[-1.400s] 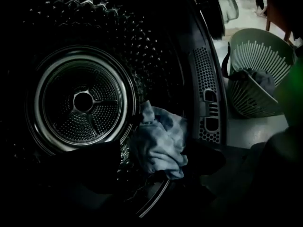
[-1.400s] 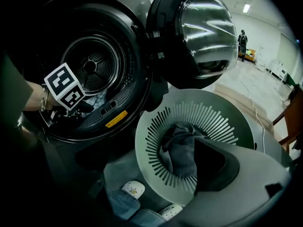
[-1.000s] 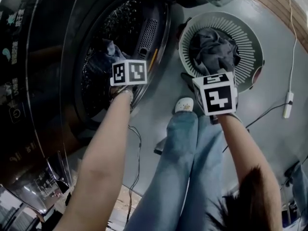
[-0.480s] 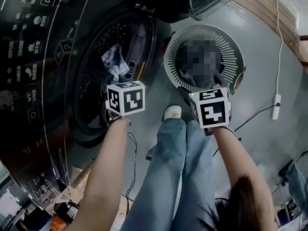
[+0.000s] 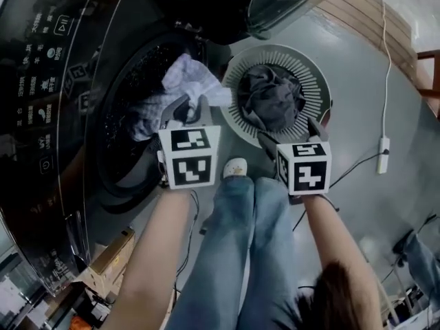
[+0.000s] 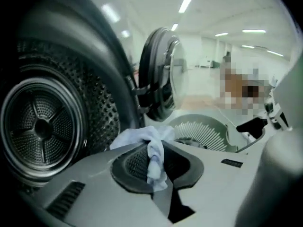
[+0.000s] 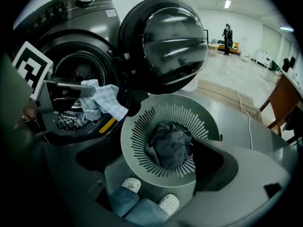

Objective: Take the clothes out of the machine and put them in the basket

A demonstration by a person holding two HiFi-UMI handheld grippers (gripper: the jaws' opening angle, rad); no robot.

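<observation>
Moment of transfer. The left claw (image 5: 193, 108) is pressed together on a pale cloth (image 5: 194, 80). A second ago it was at the mouth of the machine (image 5: 55, 81). It has since lifted and swung out, so the cloth now hangs clear of the door ring, between the drum (image 5: 130, 115) and the basket (image 5: 313, 81), though not yet over the basket. We judge the extraction step done for this piece, with carrying and release remaining. The right claw (image 5: 292, 135) has shifted only a little. It hovers near the basket's near rim with its jaws spread and nothing between them.

The left gripper view alone shows the pinch itself: a twisted fold of cloth (image 6: 154, 150) squeezed where the jaws meet, with the perforated drum wall behind it. The right gripper view alone shows the cloth from the side, draping below the left claw before the open door (image 7: 165, 41), and a dark garment (image 7: 169, 144) already lying in the basket. Whether more laundry remains in the drum we cannot tell.
</observation>
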